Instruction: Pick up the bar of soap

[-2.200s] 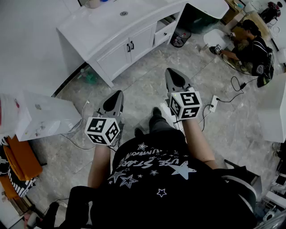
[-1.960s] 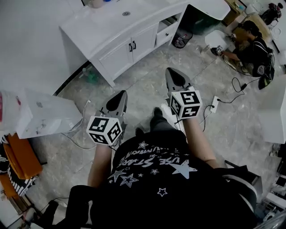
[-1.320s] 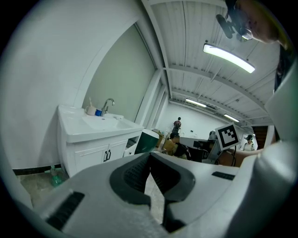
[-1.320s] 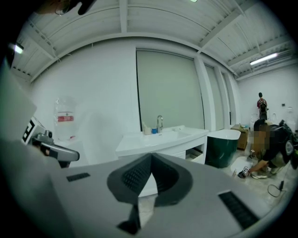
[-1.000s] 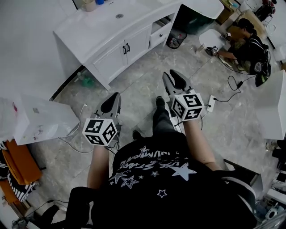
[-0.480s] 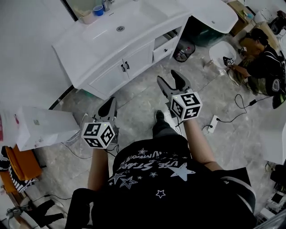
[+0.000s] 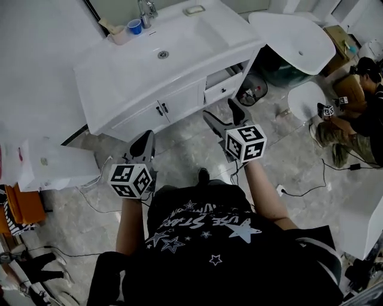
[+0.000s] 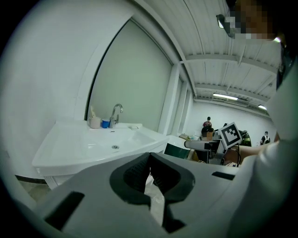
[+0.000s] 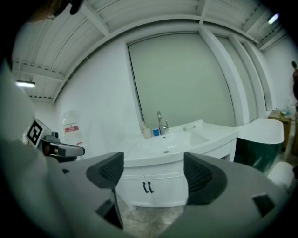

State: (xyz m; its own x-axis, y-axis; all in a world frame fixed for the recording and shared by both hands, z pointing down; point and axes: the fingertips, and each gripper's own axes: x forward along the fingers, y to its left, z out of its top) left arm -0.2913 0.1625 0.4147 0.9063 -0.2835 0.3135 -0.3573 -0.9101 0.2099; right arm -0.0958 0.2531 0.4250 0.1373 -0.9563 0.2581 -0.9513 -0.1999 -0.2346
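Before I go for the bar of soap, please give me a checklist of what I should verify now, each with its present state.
1. Right tongs open and empty: ok; the jaws have just been opening, nothing between them.
2. Left tongs empty: ok; shut on nothing.
3. Soap located: cannot tell; a small pale block lies on the vanity back rim, right of the tap.
4. Soap within reach: not ok; both tongs hang over the floor, short of the vanity.
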